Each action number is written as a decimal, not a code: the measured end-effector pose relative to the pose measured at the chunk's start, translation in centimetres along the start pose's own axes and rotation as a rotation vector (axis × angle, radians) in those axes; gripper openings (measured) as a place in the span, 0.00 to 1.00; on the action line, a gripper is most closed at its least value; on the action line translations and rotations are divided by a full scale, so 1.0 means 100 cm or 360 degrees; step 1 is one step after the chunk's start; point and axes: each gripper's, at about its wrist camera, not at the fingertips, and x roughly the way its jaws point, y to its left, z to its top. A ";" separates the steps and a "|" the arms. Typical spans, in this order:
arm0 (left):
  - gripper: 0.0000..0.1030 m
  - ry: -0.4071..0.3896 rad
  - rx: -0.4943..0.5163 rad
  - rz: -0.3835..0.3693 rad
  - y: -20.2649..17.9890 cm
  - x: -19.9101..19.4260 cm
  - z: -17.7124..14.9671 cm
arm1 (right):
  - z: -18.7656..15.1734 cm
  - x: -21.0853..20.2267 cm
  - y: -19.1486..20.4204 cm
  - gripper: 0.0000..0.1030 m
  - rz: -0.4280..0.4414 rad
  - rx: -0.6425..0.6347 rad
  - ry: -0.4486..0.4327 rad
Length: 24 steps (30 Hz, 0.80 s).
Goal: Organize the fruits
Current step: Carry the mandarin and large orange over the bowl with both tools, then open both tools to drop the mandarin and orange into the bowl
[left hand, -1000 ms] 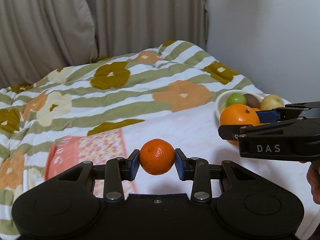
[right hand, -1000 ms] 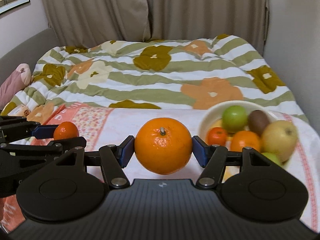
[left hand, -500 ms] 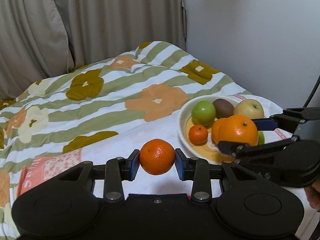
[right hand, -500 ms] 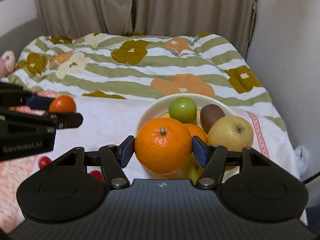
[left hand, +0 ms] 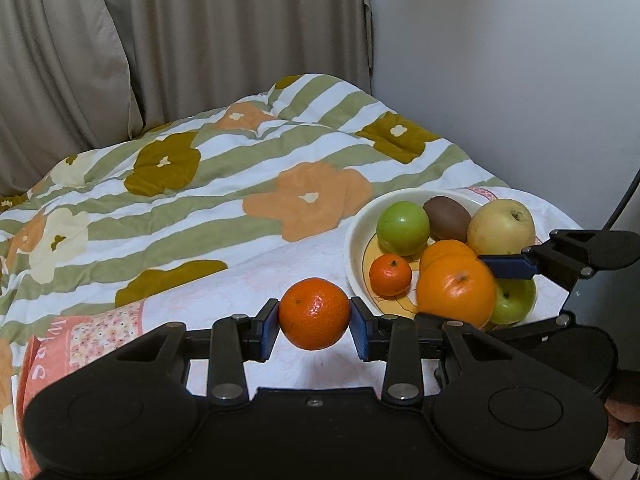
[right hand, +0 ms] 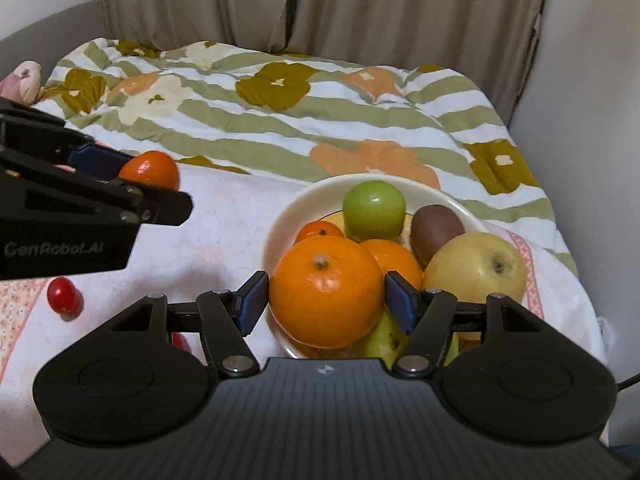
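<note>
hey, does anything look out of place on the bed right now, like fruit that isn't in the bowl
Yes. A small red fruit lies loose on the sheet, left of the bowl, with another red bit partly hidden behind the right gripper. Nothing looks spilled or damaged.

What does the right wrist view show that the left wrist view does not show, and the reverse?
Only the right wrist view shows the small red fruit on the cloth, a pink toy at the bed's far left, and the right gripper from behind. Only the left wrist view shows the left gripper from behind. Both show the white bowl of fruit, the large orange, the mandarin and the floral duvet.
</note>
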 end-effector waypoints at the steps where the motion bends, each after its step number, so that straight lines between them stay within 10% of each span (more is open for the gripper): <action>1: 0.40 0.0002 -0.0001 -0.0002 0.000 0.001 0.000 | -0.001 -0.002 0.001 0.87 -0.0016 -0.0008 -0.0016; 24: 0.40 -0.0017 0.0116 -0.0123 -0.029 0.031 0.029 | -0.013 -0.029 -0.026 0.95 -0.0124 0.0092 -0.0108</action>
